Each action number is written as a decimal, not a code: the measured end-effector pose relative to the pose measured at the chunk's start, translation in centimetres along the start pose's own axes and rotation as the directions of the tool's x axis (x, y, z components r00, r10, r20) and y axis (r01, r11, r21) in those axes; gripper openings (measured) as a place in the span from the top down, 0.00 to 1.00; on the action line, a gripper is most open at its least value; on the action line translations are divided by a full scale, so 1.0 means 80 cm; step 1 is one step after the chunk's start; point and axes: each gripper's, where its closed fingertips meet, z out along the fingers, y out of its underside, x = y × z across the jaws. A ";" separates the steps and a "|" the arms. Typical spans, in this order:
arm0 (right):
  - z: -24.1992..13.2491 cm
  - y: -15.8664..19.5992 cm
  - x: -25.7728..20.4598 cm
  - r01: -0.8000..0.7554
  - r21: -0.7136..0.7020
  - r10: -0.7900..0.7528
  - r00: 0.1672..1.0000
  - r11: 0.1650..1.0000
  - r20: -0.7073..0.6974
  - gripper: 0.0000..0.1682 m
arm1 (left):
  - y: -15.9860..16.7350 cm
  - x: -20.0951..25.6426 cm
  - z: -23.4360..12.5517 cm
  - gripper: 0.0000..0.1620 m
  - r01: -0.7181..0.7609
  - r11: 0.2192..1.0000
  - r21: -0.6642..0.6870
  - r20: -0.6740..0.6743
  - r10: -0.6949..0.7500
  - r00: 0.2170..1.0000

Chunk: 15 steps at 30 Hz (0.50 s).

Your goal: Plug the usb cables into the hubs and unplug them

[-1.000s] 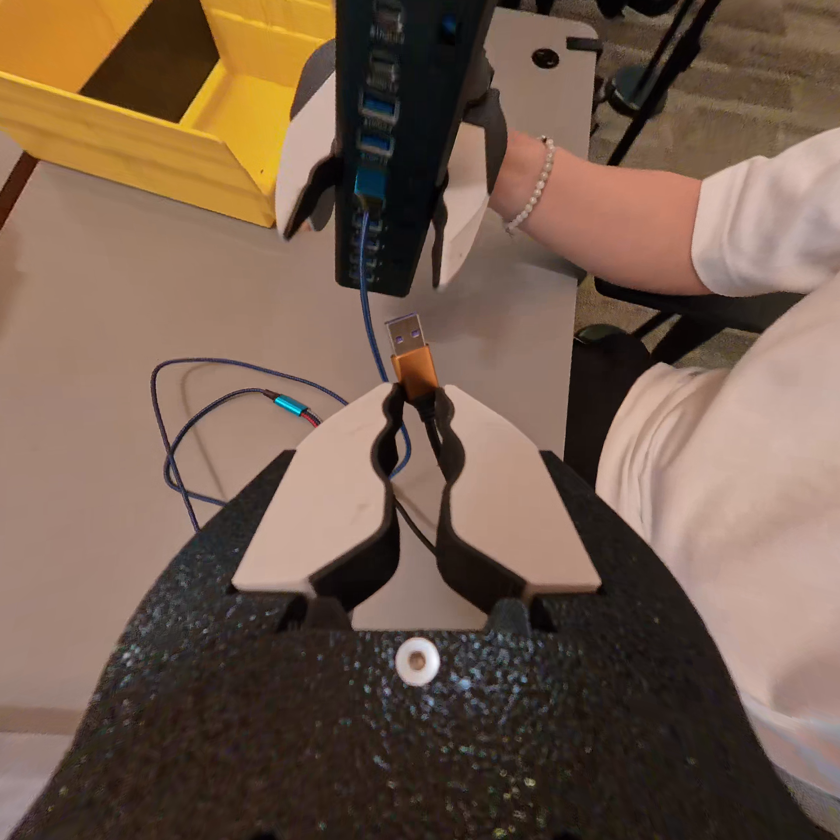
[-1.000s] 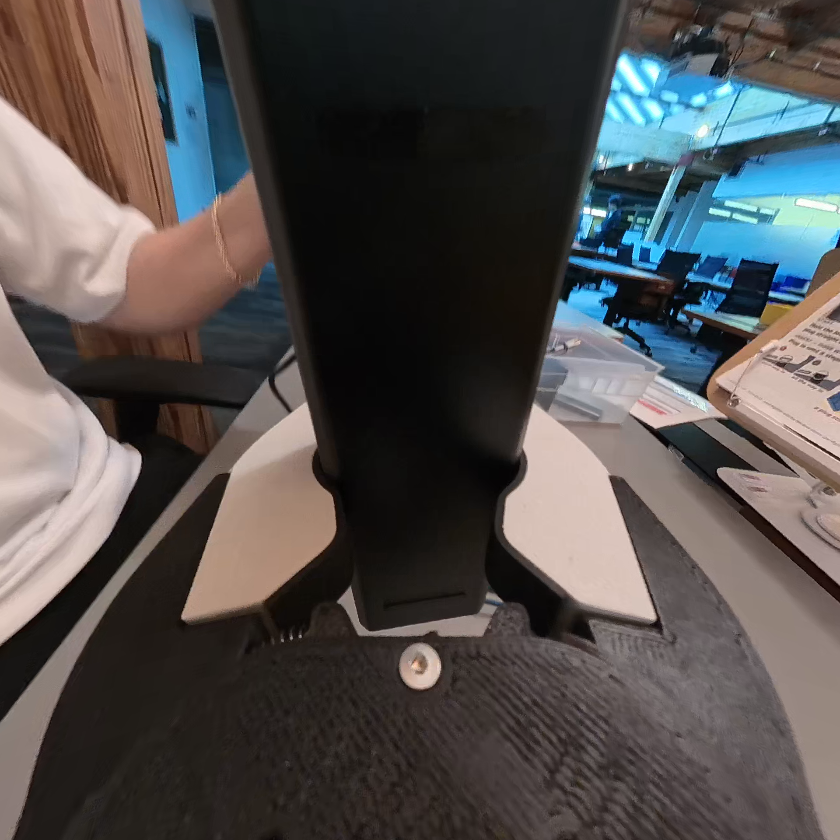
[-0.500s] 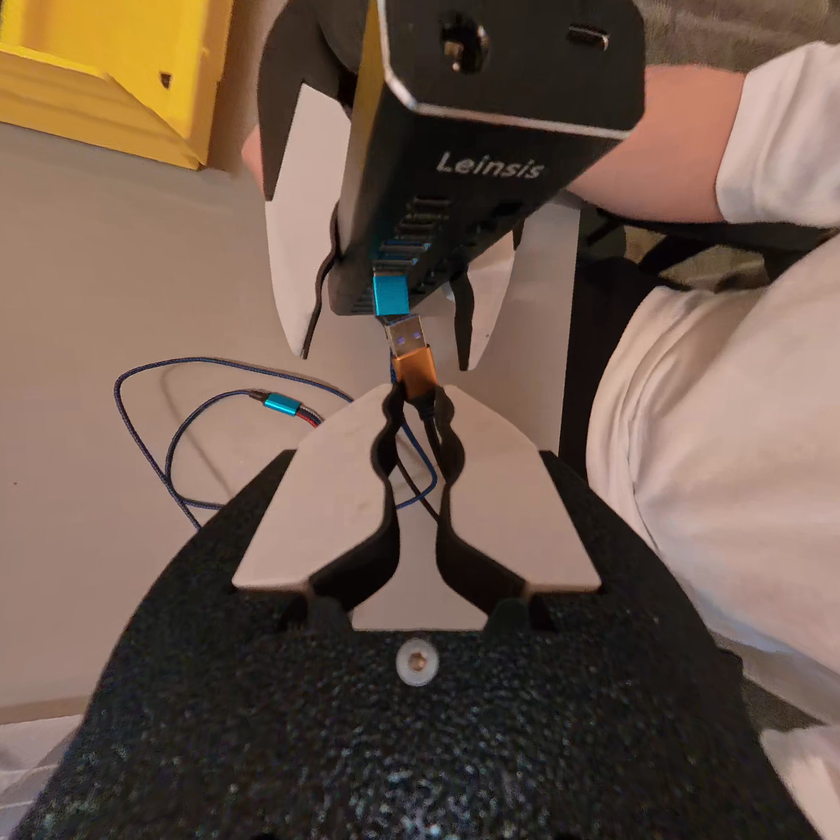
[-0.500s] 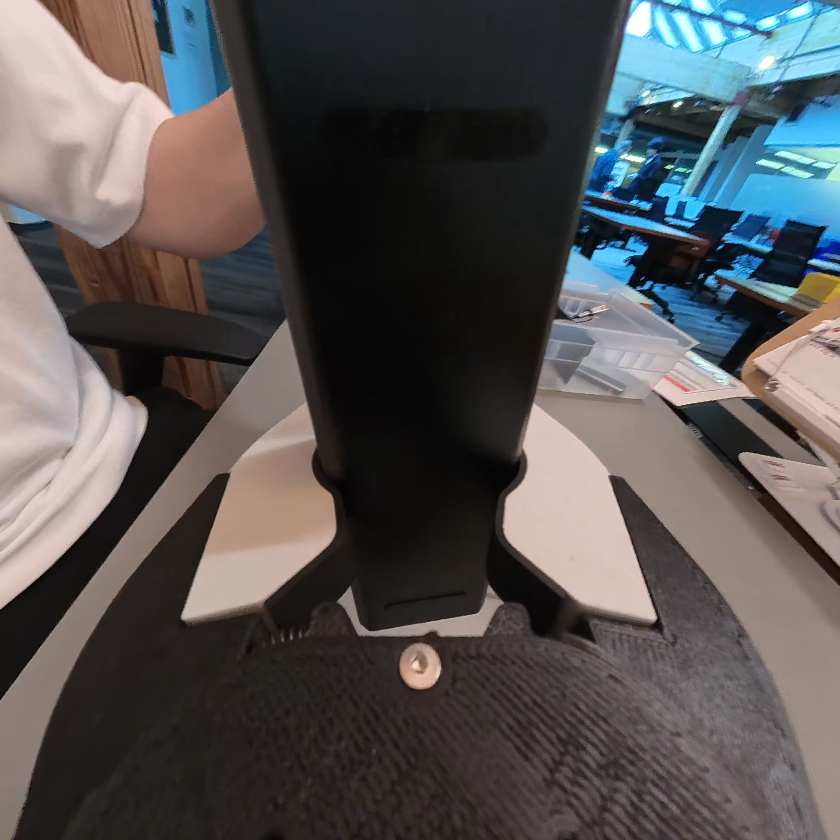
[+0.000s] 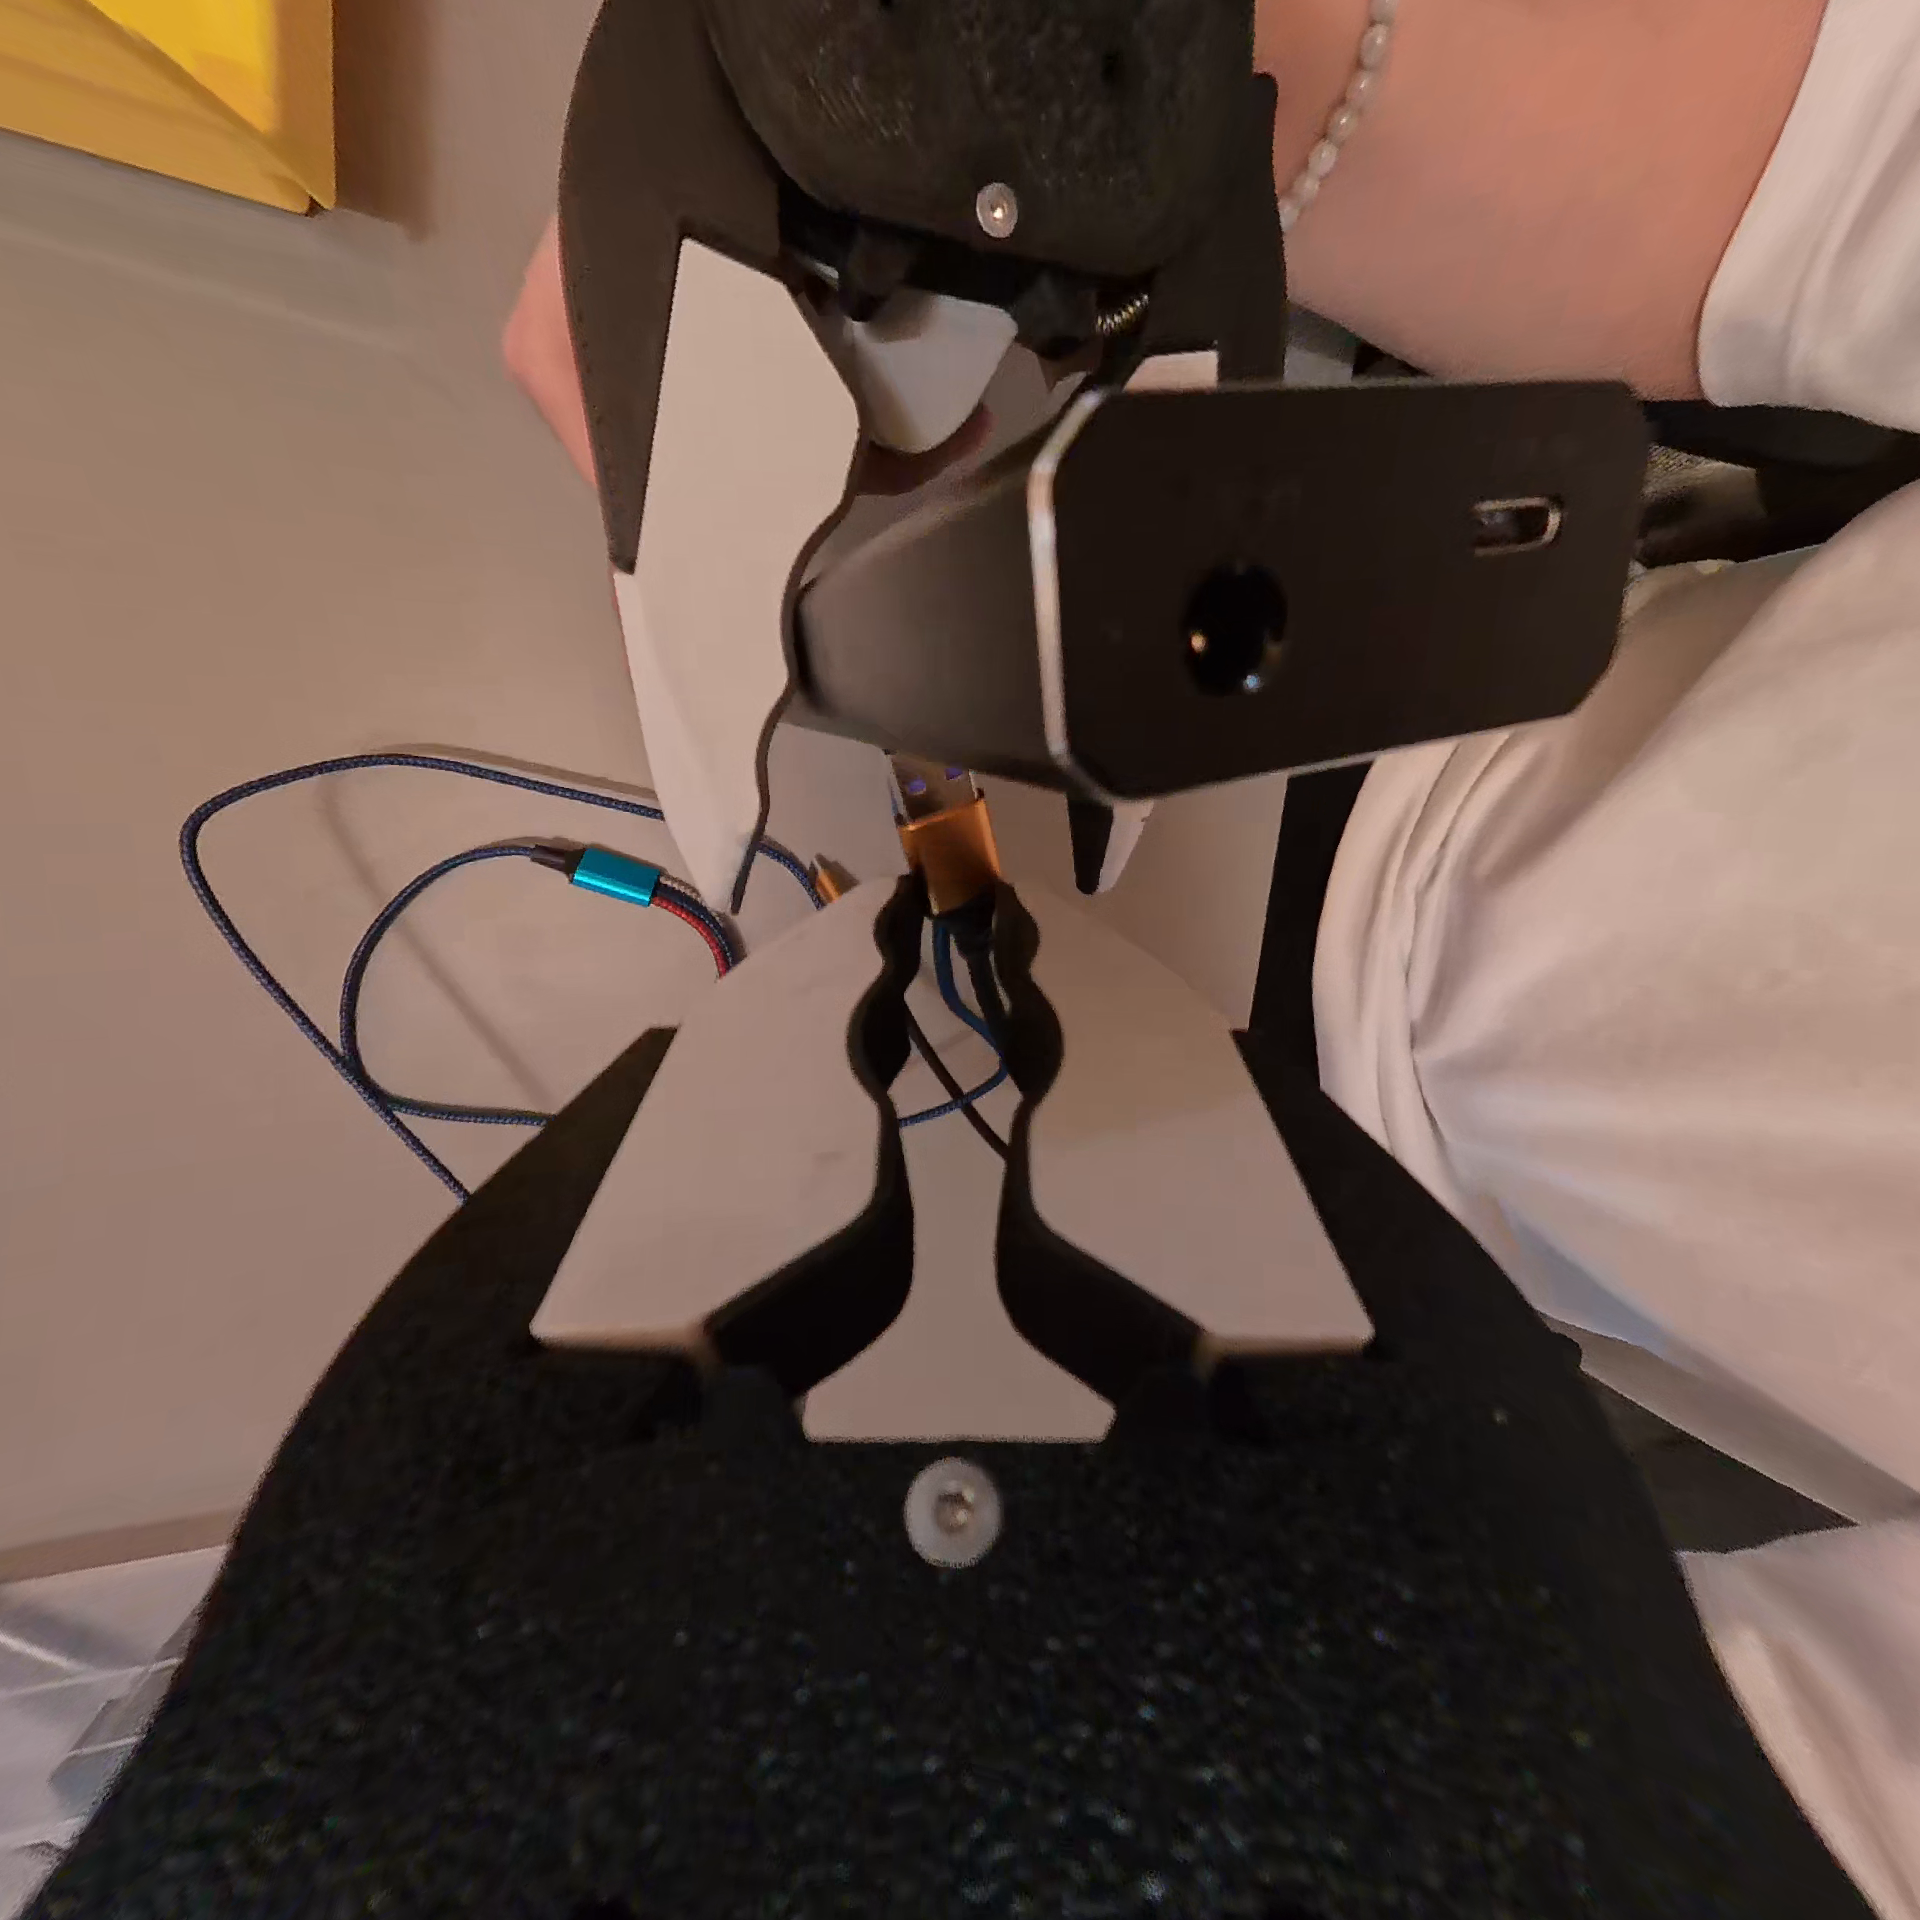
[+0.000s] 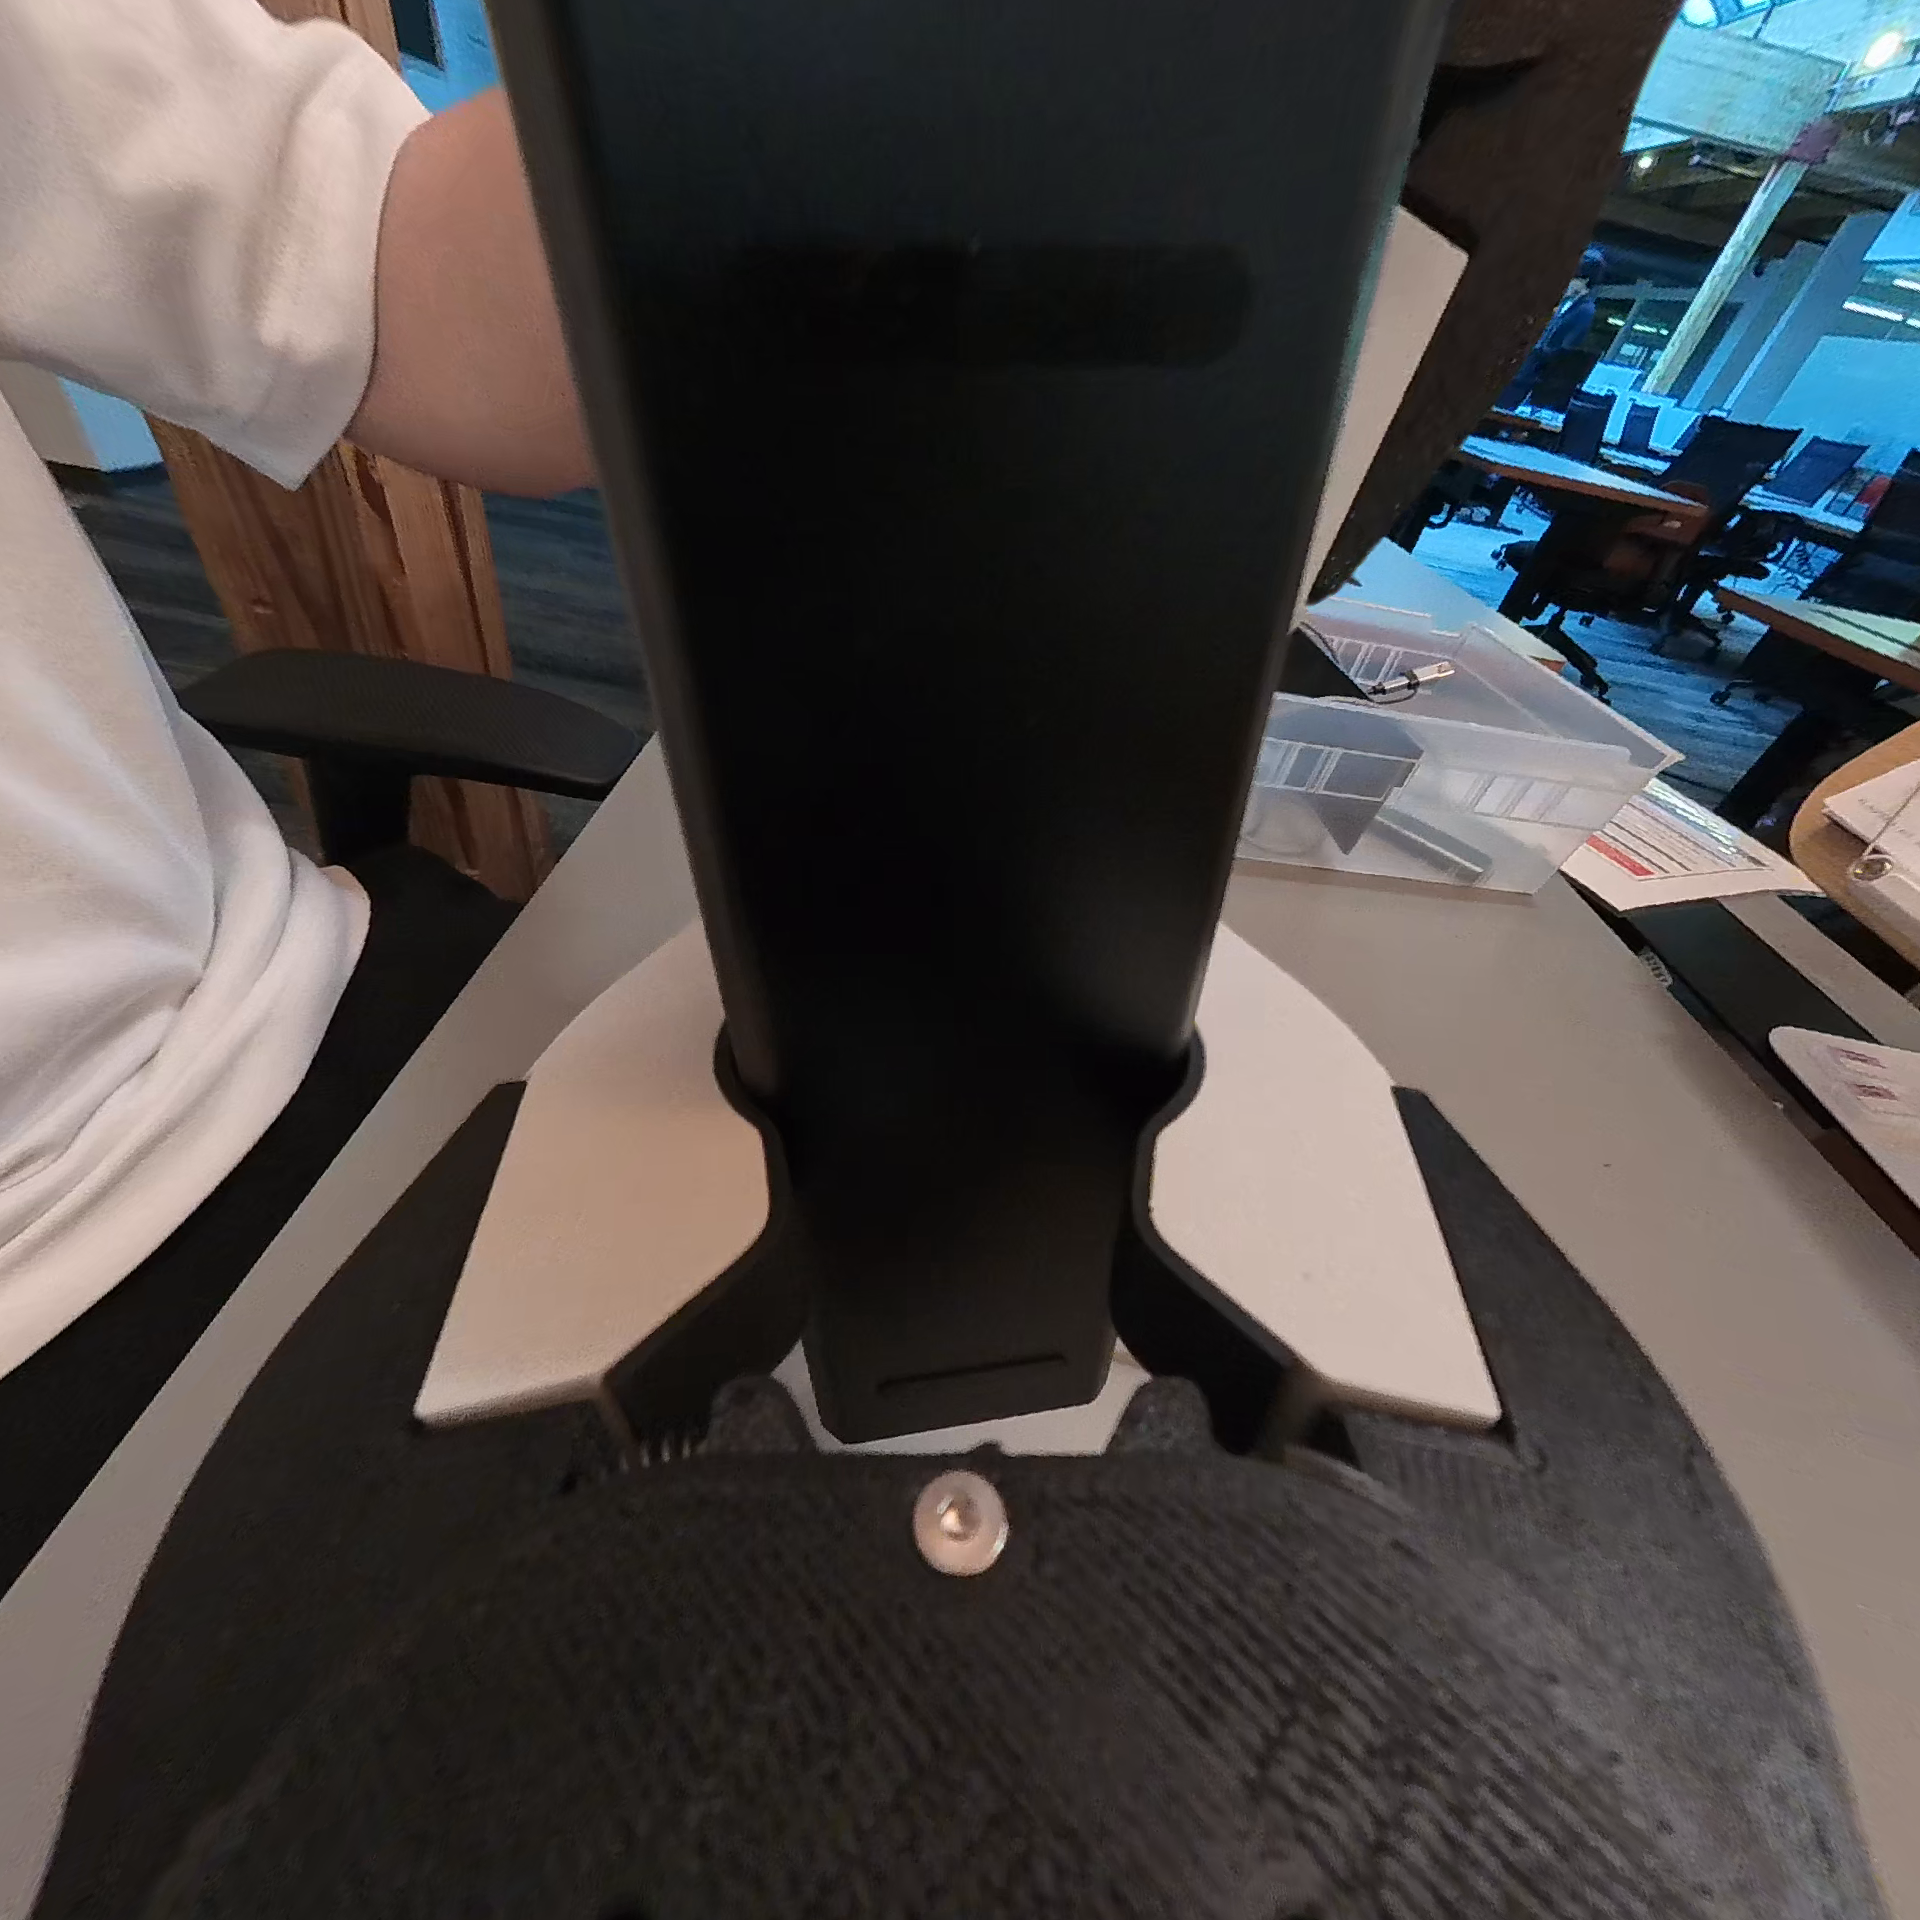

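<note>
In the left wrist view my left gripper (image 5: 954,906) is shut on an orange USB plug (image 5: 948,847); its metal tip reaches under the black USB hub (image 5: 1320,582), where the port side is hidden. My right gripper (image 5: 904,862) faces me from above, shut on the hub. In the right wrist view the hub (image 6: 935,623) stands long and black between my right gripper's fingers (image 6: 1288,1184), whose tips are hidden behind it. A blue braided cable (image 5: 312,987) with a teal connector (image 5: 615,875) lies looped on the table.
A yellow box (image 5: 156,94) stands at the table's far left. A person in a white shirt (image 5: 1621,1039) sits at the right edge. In the right wrist view a clear plastic bin (image 6: 1455,769), papers (image 6: 1662,862) and a chair armrest (image 6: 416,717) show. Less than 4 cm separates the two grippers' tips.
The hub has tipped over toward me, so its end face now shows and its ports are hidden. The orange plug's tip has gone under the hub. The blue plug in the hub is out of sight.
</note>
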 end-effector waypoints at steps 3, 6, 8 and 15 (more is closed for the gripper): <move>0.002 0.003 0.000 -0.004 -0.007 0.004 1.000 1.000 0.002 0.56 | 0.002 -0.001 0.002 0.92 0.010 1.000 -0.006 0.001 -0.010 1.000; 0.002 0.005 0.003 -0.002 -0.012 0.001 1.000 1.000 -0.014 0.56 | 0.002 -0.004 0.003 0.92 -0.014 1.000 0.014 0.030 0.013 0.999; -0.002 0.006 0.010 0.001 -0.018 -0.002 0.999 1.000 -0.045 0.56 | -0.001 -0.011 0.001 0.92 -0.013 0.997 0.078 0.076 0.008 0.997; -0.057 0.044 0.058 -0.060 -0.076 0.040 0.969 0.995 -0.244 0.56 | 0.039 0.002 0.027 0.92 -0.084 0.972 0.221 0.090 0.066 0.994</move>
